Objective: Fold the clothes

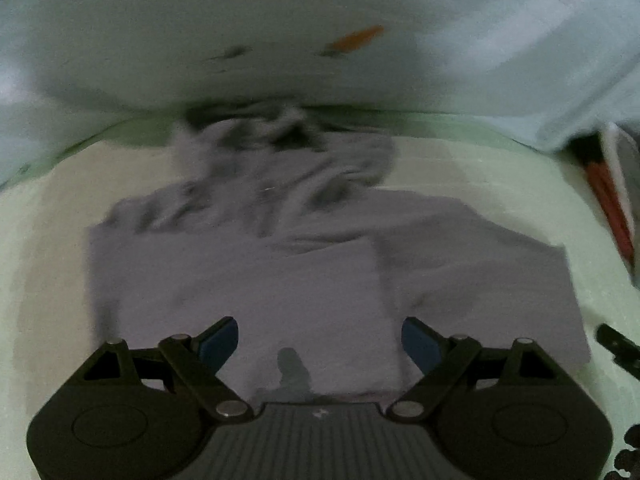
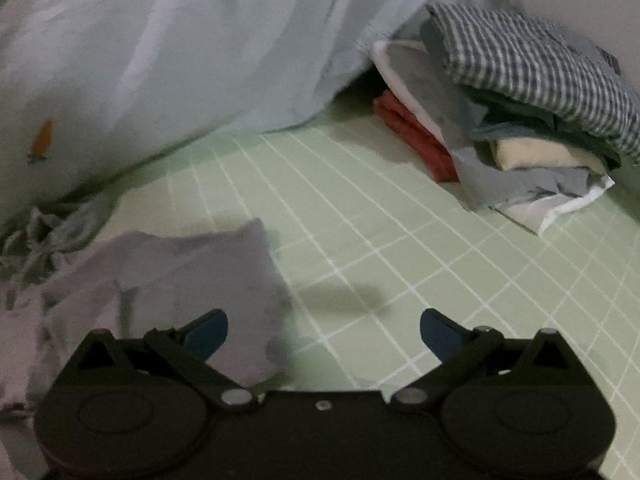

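Spread underneath everything: a pale green sheet (image 2: 384, 248) crossed by a white grid, the lines sharp in the right wrist view, smeared by blur in the left. Bunched along its far edge: a light blue quilt (image 2: 208, 48) with a small orange carrot print (image 2: 42, 141), rising like a wall behind the work area. Lying flat near the middle of the sheet: a grey hoodie (image 1: 256, 280), lower body smoothed into a rough rectangle, hood and upper part rumpled toward the quilt, one panel folded over along a straight vertical edge right of centre. Seen from the right wrist camera as a grey flap (image 2: 168, 280) at the left, its corner resting on the grid. Stacked at the far right corner of the sheet, well apart from the hoodie: a pile of folded clothes (image 2: 532, 120), blue-and-white checked piece on top, cream and grey layers below, a red garment (image 2: 416, 136) at its left side, against the quilt. Hovering over the hoodie's near edge: the left gripper (image 1: 320, 344), blue pads spread wide, grey cloth visible between them but nothing pinched. Poised at the hoodie's right edge: the right gripper (image 2: 324, 334), spread fully wide, left pad over grey fabric, right pad over bare sheet, nothing gripped.
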{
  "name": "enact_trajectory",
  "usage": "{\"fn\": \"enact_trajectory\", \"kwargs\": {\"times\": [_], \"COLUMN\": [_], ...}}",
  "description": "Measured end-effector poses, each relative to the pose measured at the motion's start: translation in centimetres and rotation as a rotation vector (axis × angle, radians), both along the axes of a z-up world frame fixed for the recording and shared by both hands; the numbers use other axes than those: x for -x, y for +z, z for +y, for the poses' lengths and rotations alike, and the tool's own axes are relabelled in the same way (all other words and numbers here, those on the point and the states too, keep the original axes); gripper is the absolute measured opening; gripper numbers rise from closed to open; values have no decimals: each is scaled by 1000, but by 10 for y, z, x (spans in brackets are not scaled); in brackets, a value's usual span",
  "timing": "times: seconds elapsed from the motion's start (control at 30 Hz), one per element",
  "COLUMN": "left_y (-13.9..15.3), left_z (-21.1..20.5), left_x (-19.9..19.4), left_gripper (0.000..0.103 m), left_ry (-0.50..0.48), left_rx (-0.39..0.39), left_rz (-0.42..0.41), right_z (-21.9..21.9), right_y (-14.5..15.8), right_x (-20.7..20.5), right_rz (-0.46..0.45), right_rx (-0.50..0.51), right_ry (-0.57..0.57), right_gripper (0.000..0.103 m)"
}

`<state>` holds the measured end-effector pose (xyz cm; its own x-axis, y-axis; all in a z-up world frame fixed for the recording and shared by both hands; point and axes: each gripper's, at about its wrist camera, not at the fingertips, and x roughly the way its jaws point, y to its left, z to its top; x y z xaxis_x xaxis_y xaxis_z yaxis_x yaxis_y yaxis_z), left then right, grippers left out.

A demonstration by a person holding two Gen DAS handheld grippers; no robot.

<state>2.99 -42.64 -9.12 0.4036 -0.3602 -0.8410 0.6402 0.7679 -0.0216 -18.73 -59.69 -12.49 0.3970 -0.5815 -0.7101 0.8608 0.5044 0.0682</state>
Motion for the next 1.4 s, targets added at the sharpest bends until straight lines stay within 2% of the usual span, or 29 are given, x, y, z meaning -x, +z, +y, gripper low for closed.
{"fn": "enact_trajectory", "kwargs": {"times": [0.13, 0.23, 0.27, 0.3, 0.37, 0.43, 0.63, 0.77, 0.87, 0.93, 1.07, 1.17, 1.23, 1.27, 1.3, 1.37, 1.4], "left_y": [-12, -24, -27, -31, -38, -39, -12, 32, 62, 82, 108, 107, 97, 90, 83, 68, 59], "left_z": [-40, -56, -59, -61, -66, -65, -43, -11, 30, 58, 132, 185, 213, 225, 233, 243, 244], "left_x": [7, 8, 8, 8, 8, 7, 5, 1, -15, -27, -67, -96, -110, -114, -116, -116, -115], "left_gripper": [81, 64, 51, 34, 12, 10, 8, 8, 8, 8, 8, 10, 13, 17, 27, 42, 46], "left_ry": [-86, -126, -131, -137, -147, -150, -145, -131, -45, 19, 231, 402, 508, 545, 572, 598, 600], "left_rx": [-24, -47, -55, -64, -81, -75, 19, 103, 142, 164, 161, 106, 66, 50, 37, 23, 27], "left_rz": [-8, 11, 17, 23, 35, 33, 3, -55, -108, -145, -215, -263, -255, -245, -233, -200, -176], "right_z": [-10, -14, -15, -16, -17, -17, -13, -8, -2, 4, 13, 20, 25, 27, 30, 35, 39], "right_y": [-12, -18, -20, -22, -25, -27, -27, -22, -16, -14, -11, -8, -9, -9, -9, -7, -6], "right_x": [-3, -6, -8, -9, -11, -12, -13, -14, -17, -23, -31, -40, -46, -49, -53, -62, -67], "right_rz": [29, 41, 46, 51, 61, 69, 80, 80, 68, 91, 102, 116, 124, 128, 133, 139, 140], "right_rx": [-24, -42, -46, -49, -54, -58, -53, -36, -24, -4, 6, 20, 22, 22, 22, 25, 30], "right_ry": [15, 21, 23, 25, 31, 36, 37, 49, 77, 97, 144, 182, 207, 217, 229, 262, 277], "right_gripper": [103, 103, 103, 103, 103, 103, 103, 103, 103, 103, 103, 103, 103, 103, 103, 103, 103]}}
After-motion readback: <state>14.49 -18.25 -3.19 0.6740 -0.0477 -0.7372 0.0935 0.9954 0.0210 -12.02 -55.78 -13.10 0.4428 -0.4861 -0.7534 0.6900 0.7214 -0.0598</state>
